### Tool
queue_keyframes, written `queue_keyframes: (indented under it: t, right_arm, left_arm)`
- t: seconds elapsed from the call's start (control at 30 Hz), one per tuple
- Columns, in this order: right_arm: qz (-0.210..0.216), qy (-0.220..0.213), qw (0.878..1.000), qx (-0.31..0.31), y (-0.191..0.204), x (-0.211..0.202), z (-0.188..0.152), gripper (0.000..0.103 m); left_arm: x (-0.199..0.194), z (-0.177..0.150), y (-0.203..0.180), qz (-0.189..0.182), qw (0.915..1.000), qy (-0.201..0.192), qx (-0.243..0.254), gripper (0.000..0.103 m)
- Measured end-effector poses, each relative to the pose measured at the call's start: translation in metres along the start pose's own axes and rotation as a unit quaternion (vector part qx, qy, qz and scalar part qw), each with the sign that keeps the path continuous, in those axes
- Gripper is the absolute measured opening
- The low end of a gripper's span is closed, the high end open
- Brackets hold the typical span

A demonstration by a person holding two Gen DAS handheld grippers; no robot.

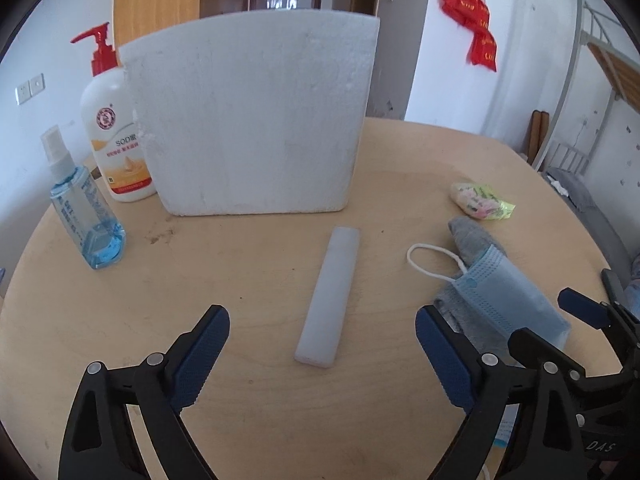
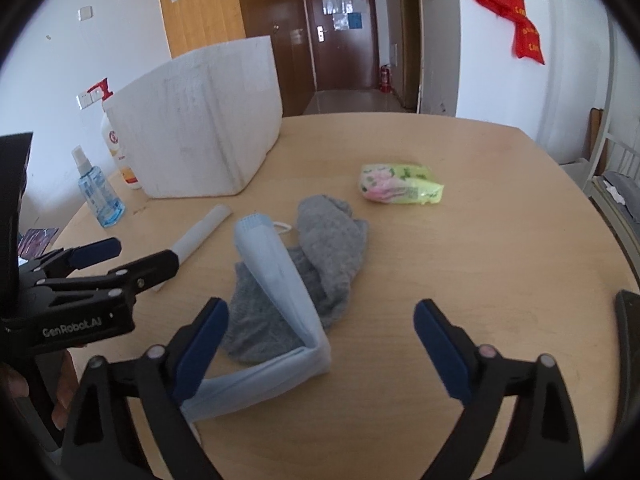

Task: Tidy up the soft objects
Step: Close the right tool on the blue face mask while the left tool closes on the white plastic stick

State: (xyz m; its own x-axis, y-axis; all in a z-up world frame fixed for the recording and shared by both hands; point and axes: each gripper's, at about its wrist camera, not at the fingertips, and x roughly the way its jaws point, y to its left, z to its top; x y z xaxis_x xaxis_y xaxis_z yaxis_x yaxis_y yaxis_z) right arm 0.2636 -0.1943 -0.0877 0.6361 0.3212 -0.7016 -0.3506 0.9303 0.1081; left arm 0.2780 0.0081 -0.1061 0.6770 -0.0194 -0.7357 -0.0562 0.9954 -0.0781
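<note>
Nothing sorted yet, by the look of it. Face mask point(image 2: 280, 292) lies draped over grey sock point(image 2: 332, 240), tissue pack point(image 2: 400, 184) and foam strip point(image 1: 328, 296) near on table point(image 1: 240, 260) (foam box point(image 1: 252, 116) behind). Left gripper point(image 1: 322, 356) and right gripper point(image 2: 320, 344) both gape, empty.

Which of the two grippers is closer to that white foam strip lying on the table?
Left. The left gripper hangs open right over the near end of the white foam strip. The right gripper is off to the side, open above the blue face mask.
</note>
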Motion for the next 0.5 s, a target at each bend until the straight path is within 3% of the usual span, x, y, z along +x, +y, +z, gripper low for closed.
queue_keyframes:
  t: [0.1,0.23,0.4,0.5]
  right_arm:
    - [0.01,0.017,1.0,0.001,0.0,0.008,0.0,0.081]
    - [0.01,0.034,0.999,-0.002,0.001,0.013,0.0,0.073]
    - [0.017,0.048,0.999,-0.003,0.001,0.014,-0.001,0.044]
    - [0.023,0.047,0.999,0.006,-0.002,0.01,-0.001,0.039]
  left_arm:
    - [0.007,0.001,-0.002,0.005,0.9999,0.01,0.005,0.089]
    - [0.016,-0.001,-0.003,0.007,0.9995,0.029,0.008,0.083]
    - [0.021,-0.001,-0.002,0.008,0.9991,0.04,0.009,0.079]
    - [0.023,0.0,-0.002,0.011,0.999,0.042,0.007,0.072]
